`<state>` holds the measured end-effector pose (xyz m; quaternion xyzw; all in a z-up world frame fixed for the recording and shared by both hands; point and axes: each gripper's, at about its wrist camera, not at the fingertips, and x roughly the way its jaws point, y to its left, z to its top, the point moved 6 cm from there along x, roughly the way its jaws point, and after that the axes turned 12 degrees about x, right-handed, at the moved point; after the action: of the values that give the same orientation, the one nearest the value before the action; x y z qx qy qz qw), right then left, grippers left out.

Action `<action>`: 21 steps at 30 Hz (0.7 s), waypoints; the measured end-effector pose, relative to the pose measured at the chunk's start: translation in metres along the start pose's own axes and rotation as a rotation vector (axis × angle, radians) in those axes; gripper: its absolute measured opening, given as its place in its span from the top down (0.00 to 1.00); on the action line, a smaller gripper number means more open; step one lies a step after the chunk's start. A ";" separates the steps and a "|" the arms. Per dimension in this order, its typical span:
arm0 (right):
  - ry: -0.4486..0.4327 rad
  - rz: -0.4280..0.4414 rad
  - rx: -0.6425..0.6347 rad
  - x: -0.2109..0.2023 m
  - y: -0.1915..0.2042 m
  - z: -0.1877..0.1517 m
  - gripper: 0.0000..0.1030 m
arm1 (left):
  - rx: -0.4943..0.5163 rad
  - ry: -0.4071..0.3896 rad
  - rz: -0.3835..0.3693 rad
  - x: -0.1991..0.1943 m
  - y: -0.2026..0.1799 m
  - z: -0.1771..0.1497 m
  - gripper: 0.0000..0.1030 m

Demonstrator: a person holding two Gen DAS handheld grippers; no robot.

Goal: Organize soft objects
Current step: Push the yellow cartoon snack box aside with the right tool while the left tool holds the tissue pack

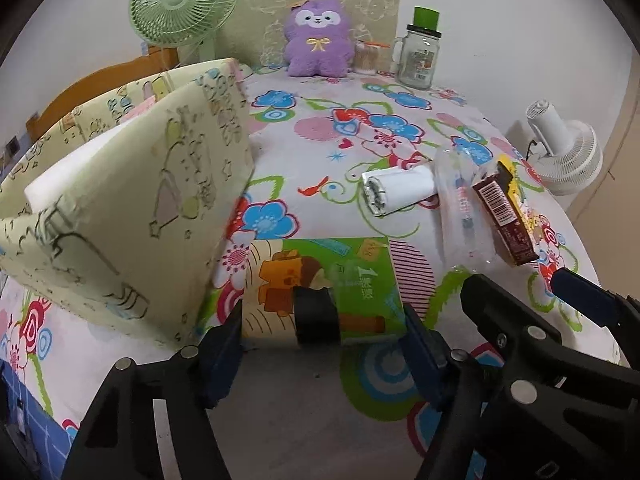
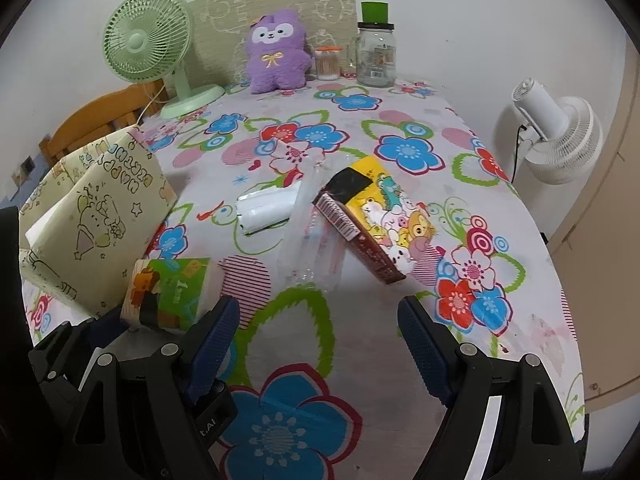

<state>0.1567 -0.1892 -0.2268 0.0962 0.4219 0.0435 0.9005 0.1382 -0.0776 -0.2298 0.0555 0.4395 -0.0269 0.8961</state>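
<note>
Green-printed tissue pack [image 1: 320, 280] lies flat near the desk's [image 2: 360, 360] front edge, directly ahead of the left gripper [image 1: 320, 352], partly between its jaws. Jaws straddle the pack's sides; whether the pads press yet, cannot tell. Its long axis seems to run across the jaws. Right gripper [image 2: 320, 344] hovers to the pack's right, jaws released, nothing between them; left hand clearly nearer. Cream storage box [image 1: 132, 208] stands open just left of the pack. Mid-desk: white roll [image 1: 400, 192], clear bottle [image 1: 464, 216], snack box [image 2: 376, 220]. Far back: purple plush [image 1: 318, 38].
</note>
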 end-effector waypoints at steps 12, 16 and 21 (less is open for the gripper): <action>-0.027 -0.029 0.056 0.000 -0.024 0.017 0.19 | 0.046 -0.022 -0.052 0.005 -0.020 0.028 0.29; -0.034 -0.039 0.063 0.003 -0.030 0.027 0.19 | 0.064 -0.020 -0.056 0.010 -0.024 0.036 0.29; -0.035 -0.043 0.067 0.013 -0.035 0.037 0.19 | 0.091 -0.028 -0.042 0.016 -0.026 0.047 0.29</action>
<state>0.1935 -0.2269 -0.2205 0.1180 0.4091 0.0083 0.9048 0.1822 -0.1093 -0.2162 0.0864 0.4262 -0.0662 0.8981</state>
